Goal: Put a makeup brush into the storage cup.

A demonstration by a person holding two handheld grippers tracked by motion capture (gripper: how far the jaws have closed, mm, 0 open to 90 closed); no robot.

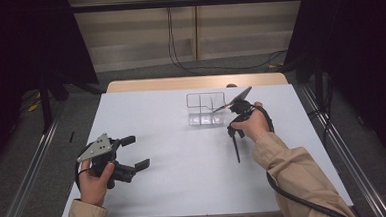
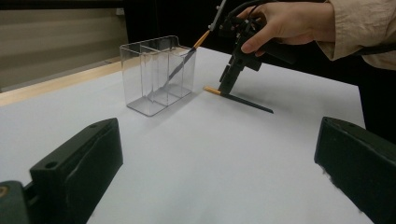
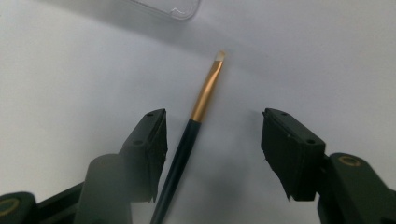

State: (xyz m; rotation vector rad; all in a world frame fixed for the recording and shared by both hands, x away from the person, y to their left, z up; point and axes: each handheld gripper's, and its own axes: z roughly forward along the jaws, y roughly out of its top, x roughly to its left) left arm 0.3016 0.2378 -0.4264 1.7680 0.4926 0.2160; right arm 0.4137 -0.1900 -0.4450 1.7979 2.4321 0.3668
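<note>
On the white desk (image 1: 184, 164), we see our right hand-held gripper (image 3: 212, 154) jaws wide apart around a brush (image 3: 198, 135) lying flat beside the clear organiser (image 1: 206, 108), left hand-held gripper (image 1: 133, 151) spread, empty.

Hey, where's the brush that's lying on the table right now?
In the high view the brush lies flat at right of centre, near the clear organizer, under the open right claw.

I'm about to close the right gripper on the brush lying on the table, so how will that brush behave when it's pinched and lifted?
The brush looks thin and rigid, so it should stay straight. Its round, glossy handle may roll or slip sideways as the right gripper closes, since it lies nearer one jaw. It seems light, but a grip near the gold ferrule, with the long handle trailing, could let it tilt.
</note>
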